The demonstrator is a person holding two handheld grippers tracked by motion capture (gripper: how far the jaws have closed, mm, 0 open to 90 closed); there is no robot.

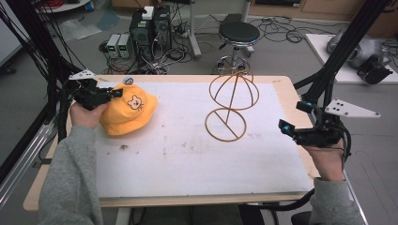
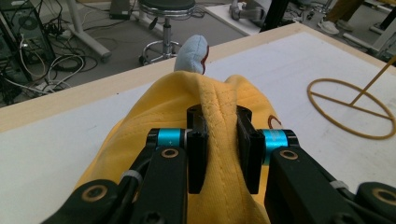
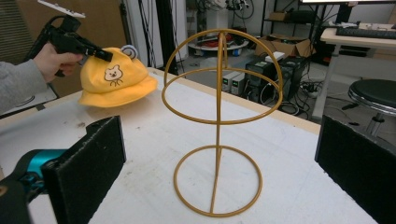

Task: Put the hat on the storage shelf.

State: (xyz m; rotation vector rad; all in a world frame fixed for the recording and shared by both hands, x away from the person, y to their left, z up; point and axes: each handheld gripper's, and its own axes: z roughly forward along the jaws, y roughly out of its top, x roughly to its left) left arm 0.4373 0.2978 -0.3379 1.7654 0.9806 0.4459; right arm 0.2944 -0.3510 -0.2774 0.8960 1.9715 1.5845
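Yellow hat [image 1: 127, 111] sits at the far left of the table [image 1: 187, 154], crown up and tipped toward the left hand, brim spread toward the right and near side. The bear patch faces the right and near side. A pale blue ear [image 2: 192, 52] sticks up on the far side of the crown.

Left gripper [image 1: 115, 93] is clamped on a fold of the hat's fabric near the top, pads [image 2: 198, 140] pressing the yellow cloth from both sides.

Wire stand [image 1: 230, 105] stands upright mid-table, right of the hat and well apart from it, ring base flat, stem vertical, dome on top.

Right gripper [image 1: 284, 127] hovers at the right table edge, jaws wide apart with nothing between them, pointing at the stand.
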